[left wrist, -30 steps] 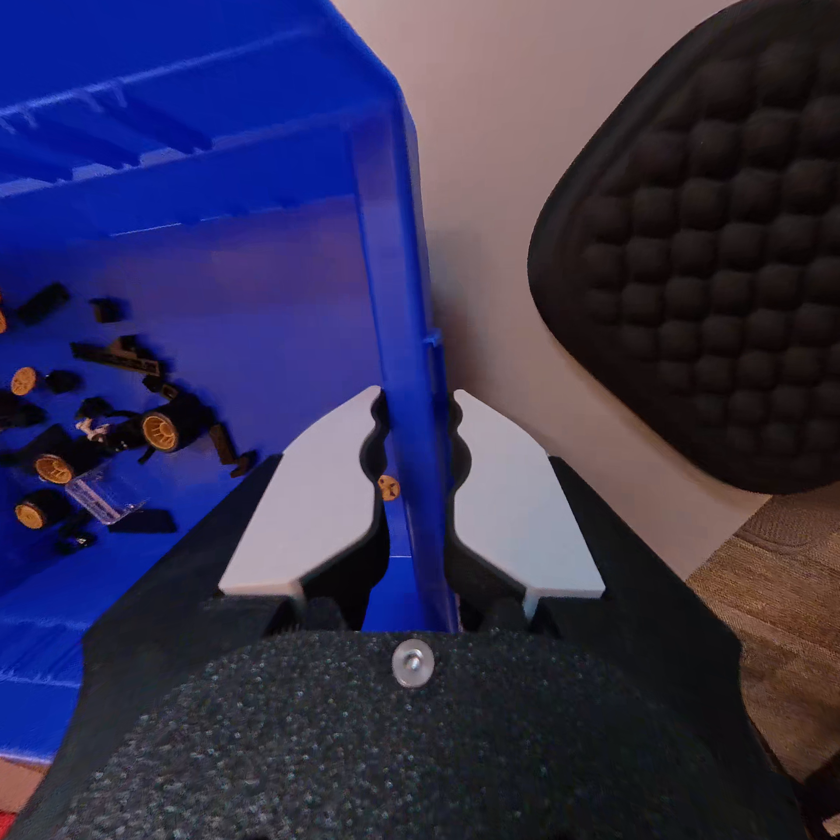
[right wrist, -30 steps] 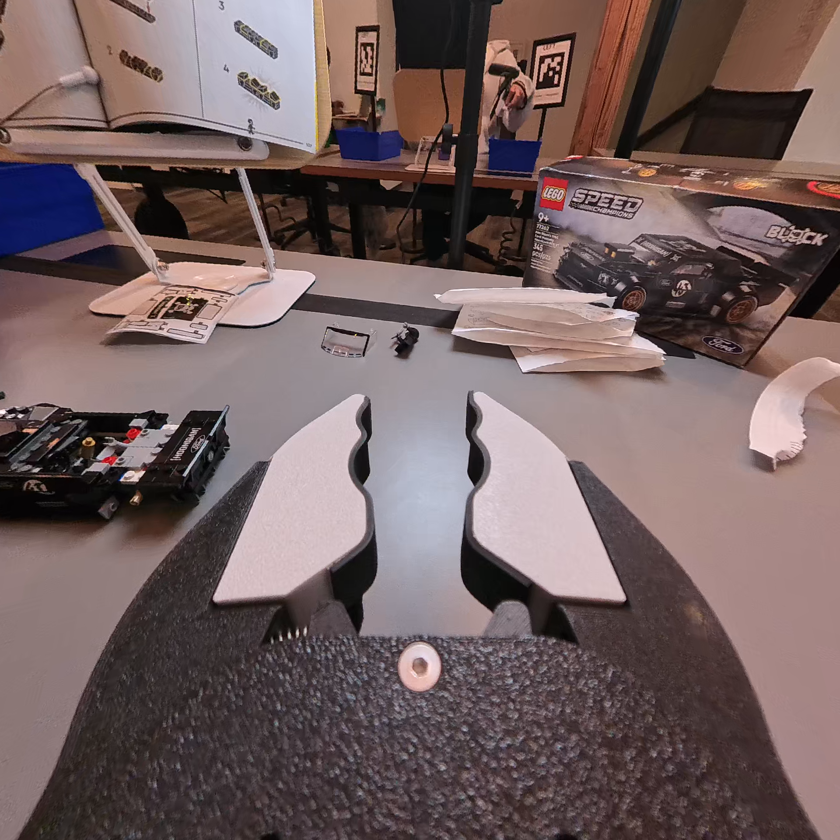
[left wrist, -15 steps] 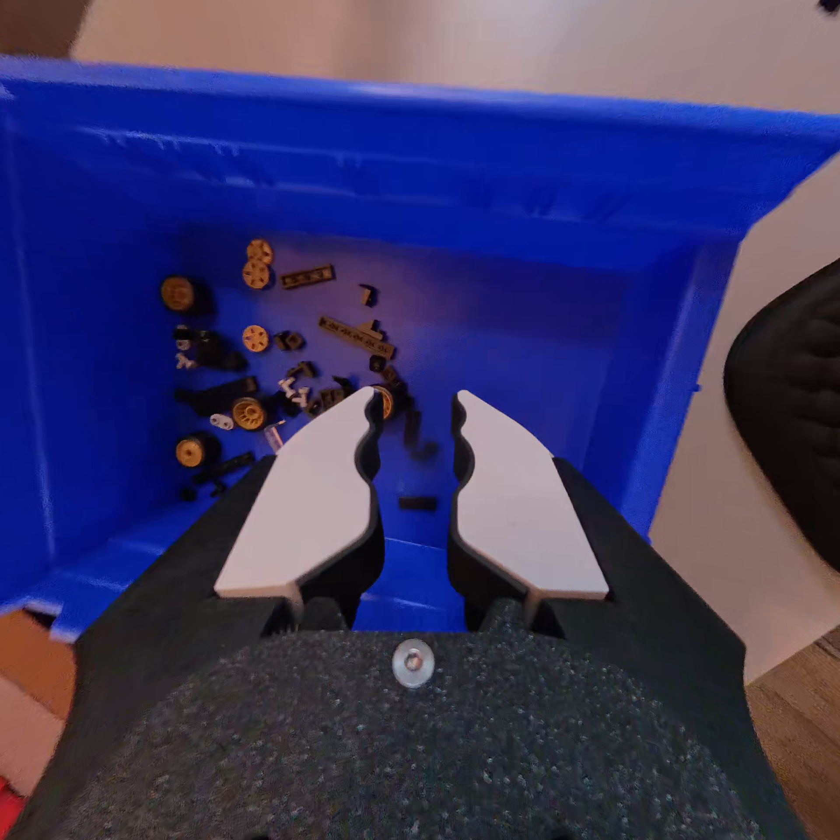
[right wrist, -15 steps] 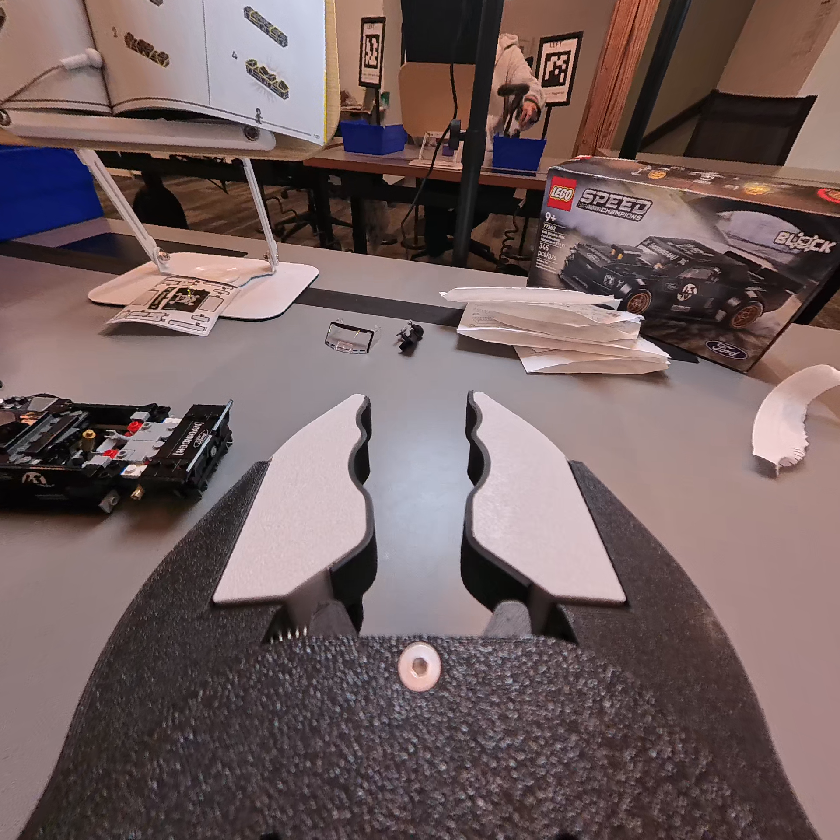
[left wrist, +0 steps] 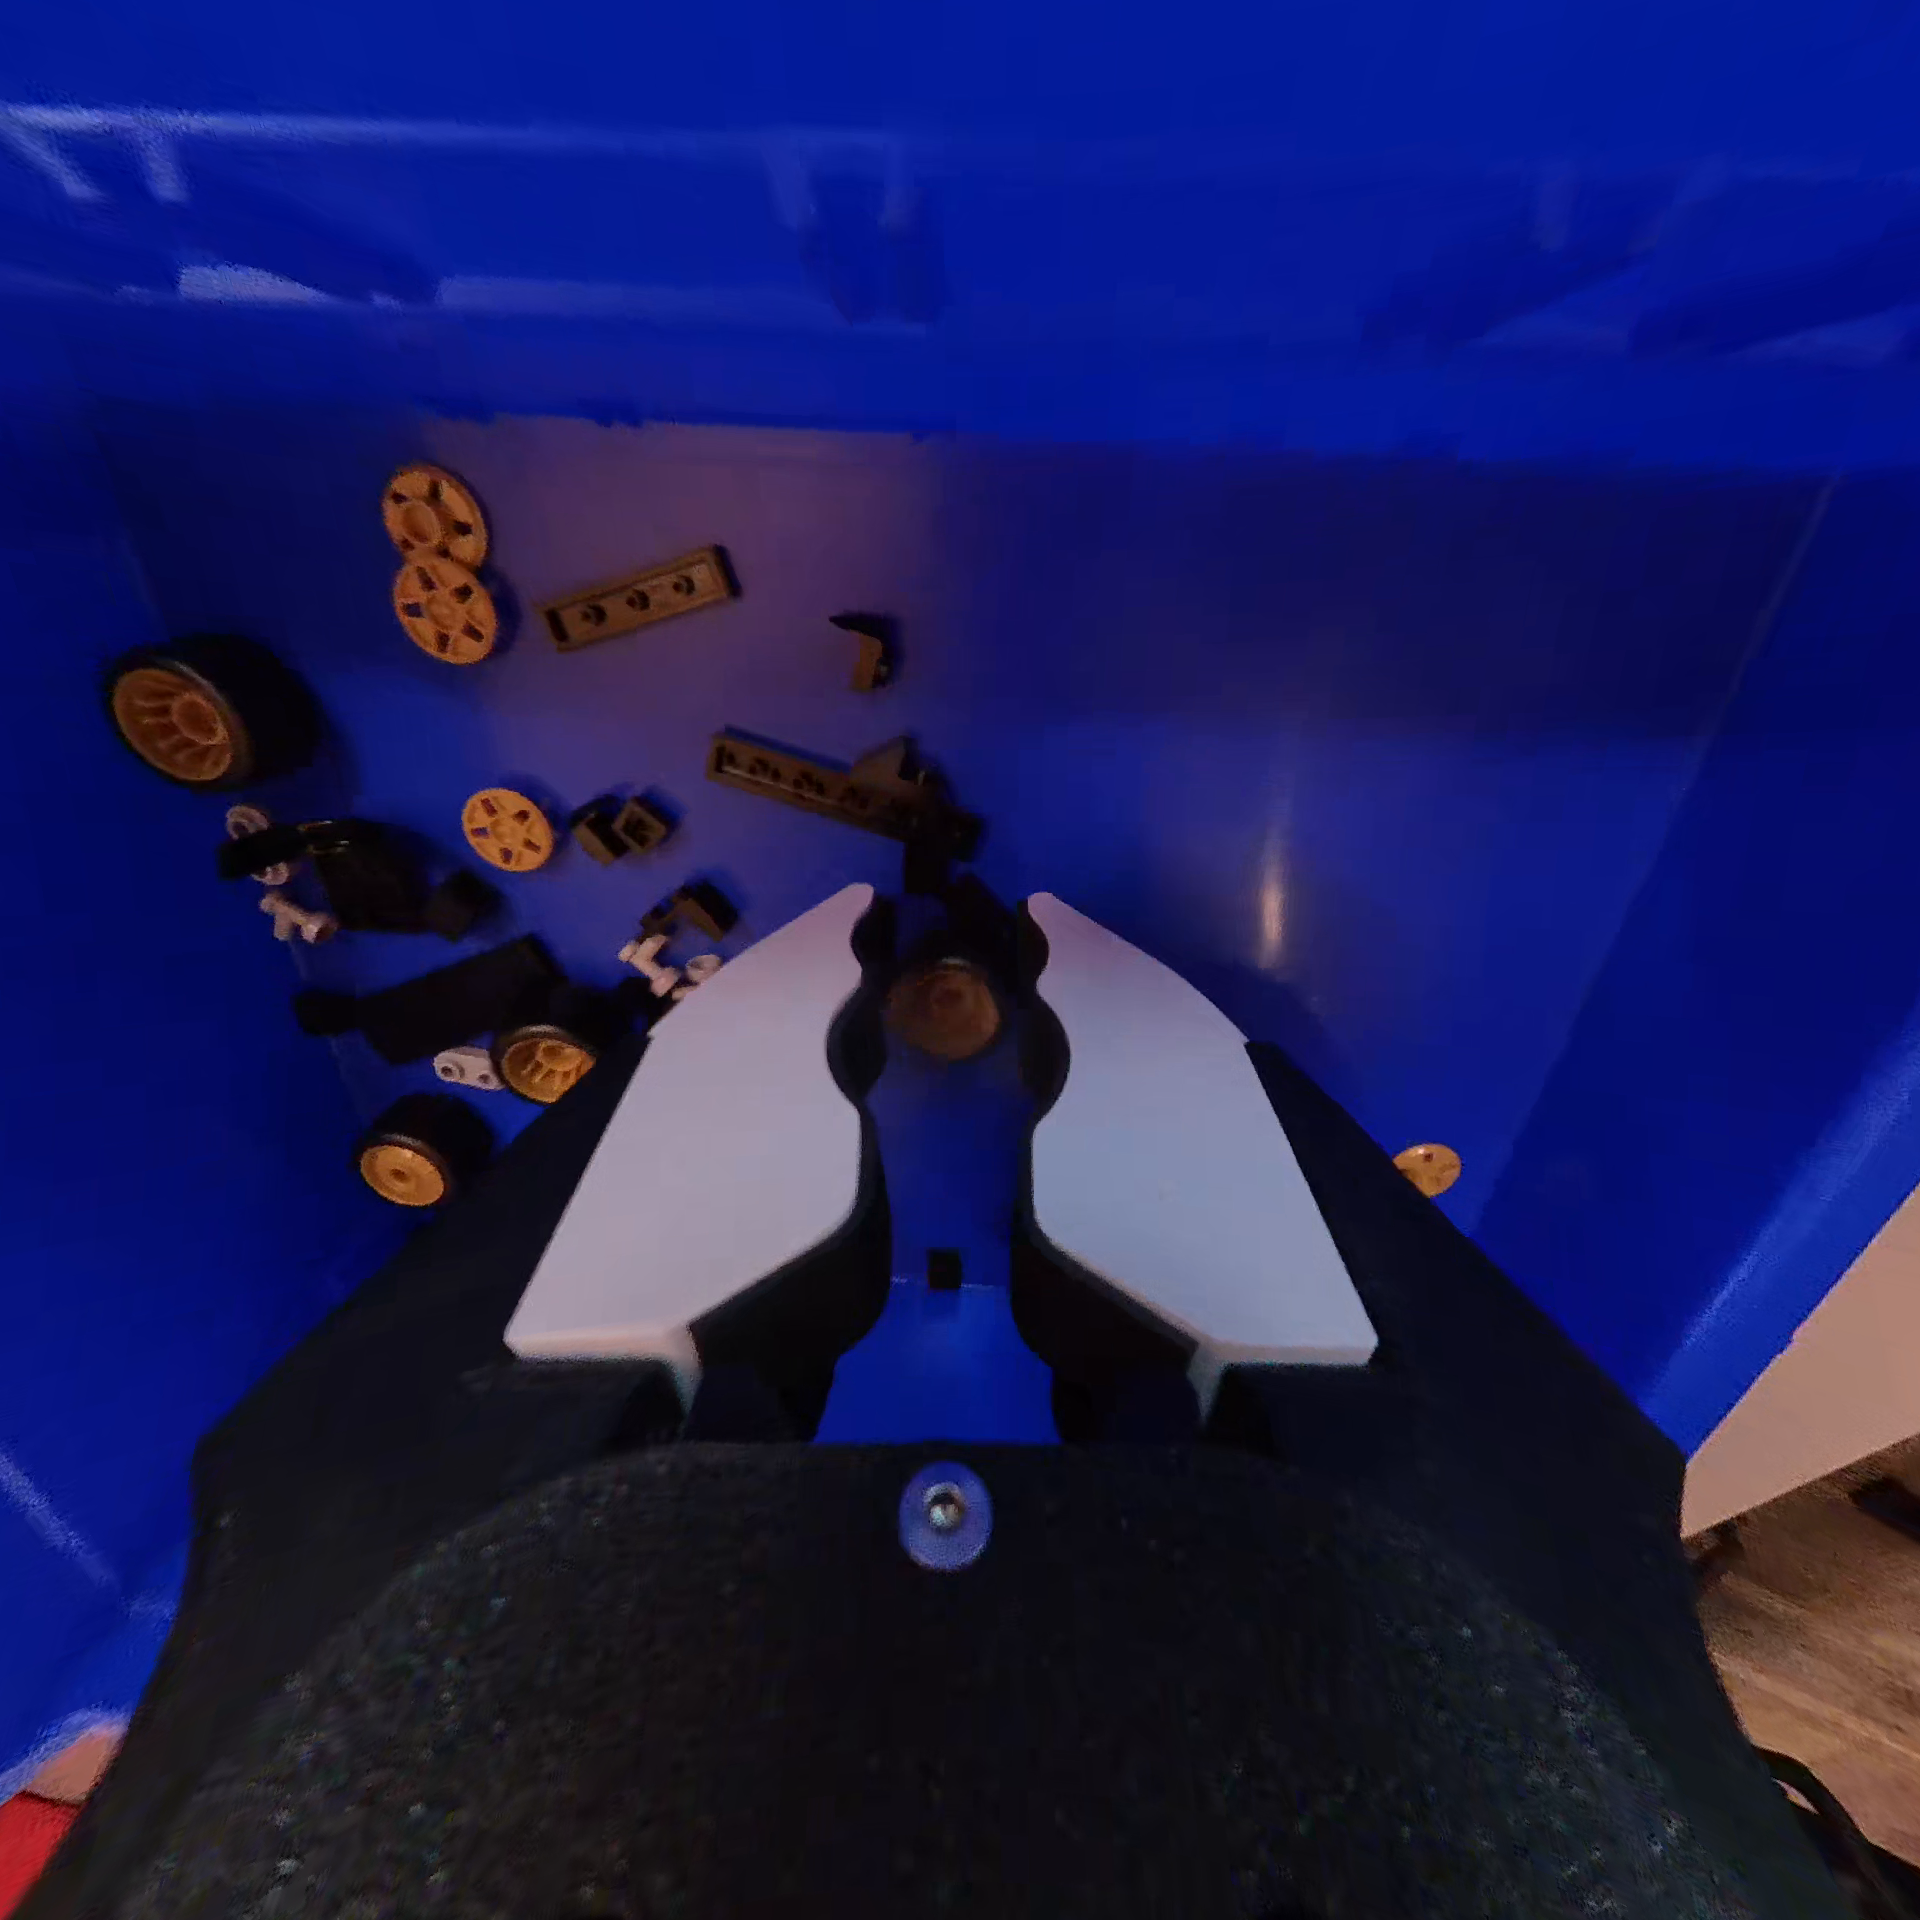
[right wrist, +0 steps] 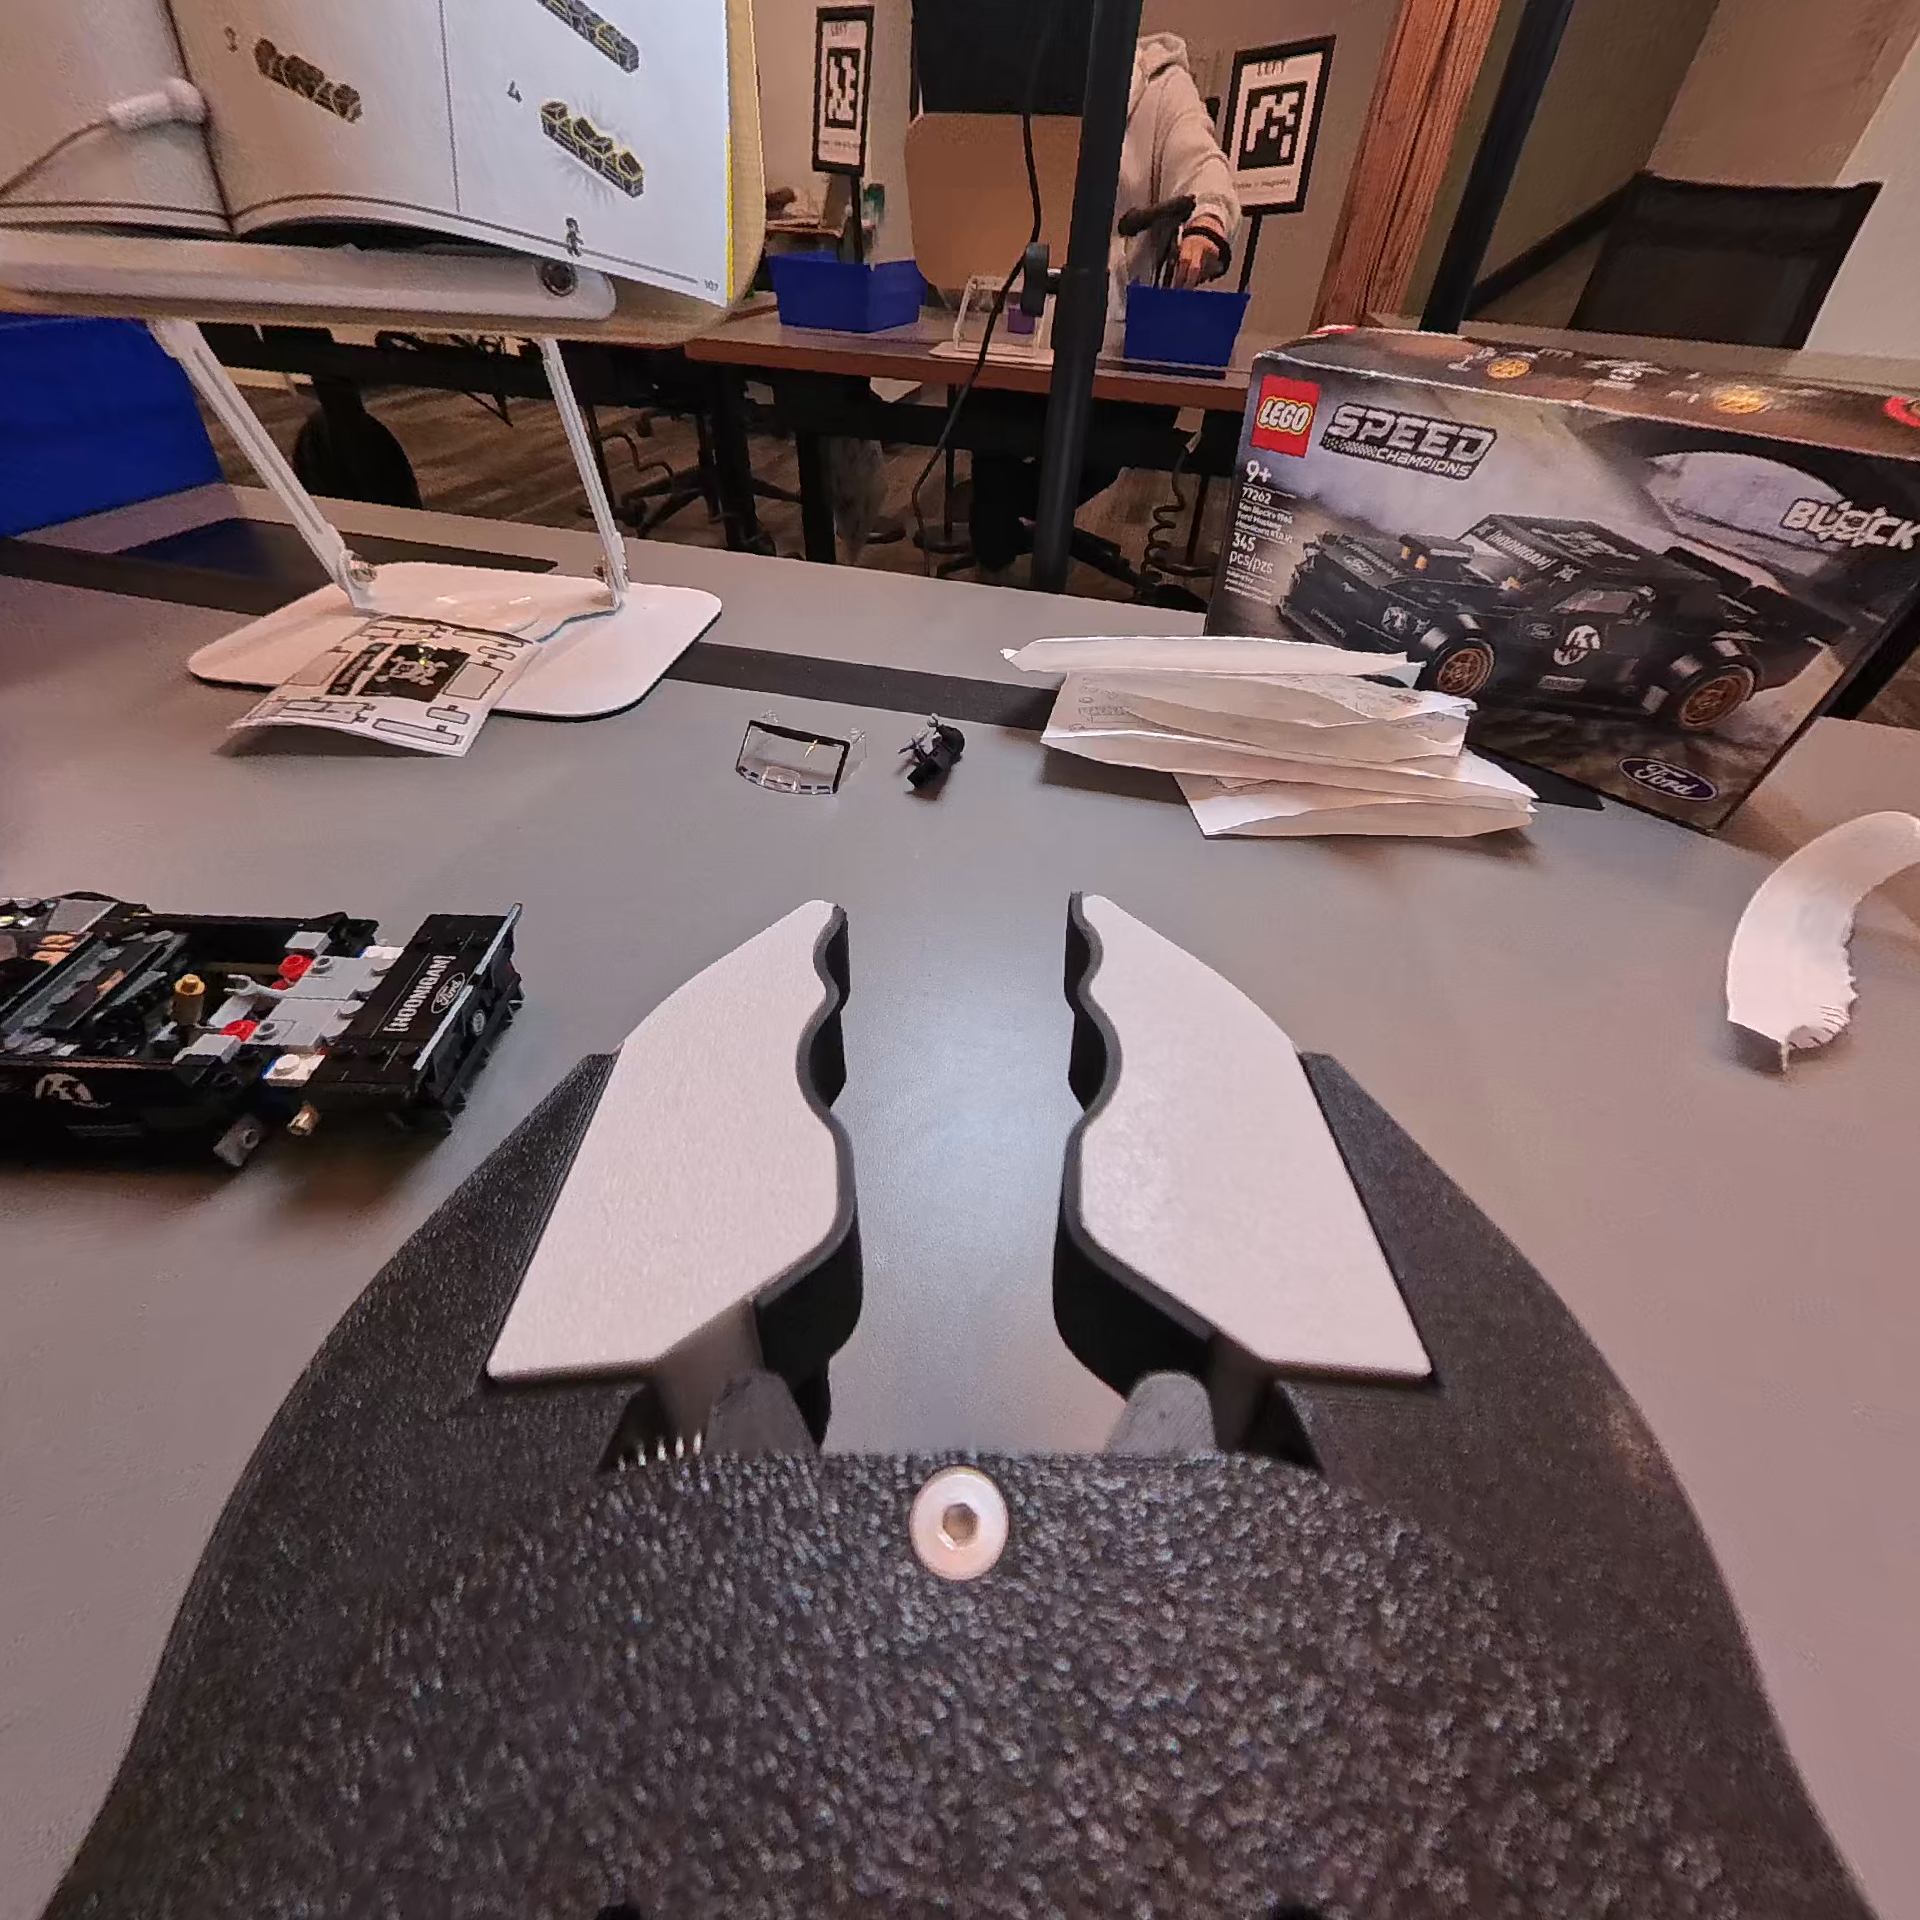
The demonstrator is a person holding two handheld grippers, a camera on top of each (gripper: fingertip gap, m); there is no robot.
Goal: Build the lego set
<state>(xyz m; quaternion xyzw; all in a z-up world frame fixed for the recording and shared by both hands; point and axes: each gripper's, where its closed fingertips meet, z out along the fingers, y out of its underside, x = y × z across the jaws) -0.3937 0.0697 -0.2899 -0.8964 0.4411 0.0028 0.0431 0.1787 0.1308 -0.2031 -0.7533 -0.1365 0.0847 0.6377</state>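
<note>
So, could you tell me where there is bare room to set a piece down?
On the grey table, the stretch between the partly built car and the torn white paper is free. In the blue bin, the right half of the floor is bare; the left is crowded with wheels.

Open right tool (right wrist: pixel 954 997) above grey table (right wrist: pixel 1455 1039)

Behind your grey table (right wrist: pixel 1351 1039) stand a wooden post (right wrist: pixel 1382 156), dark-legged tables (right wrist: pixel 935 358) and beige walls (right wrist: pixel 1766 94) — evenly lit.
</note>
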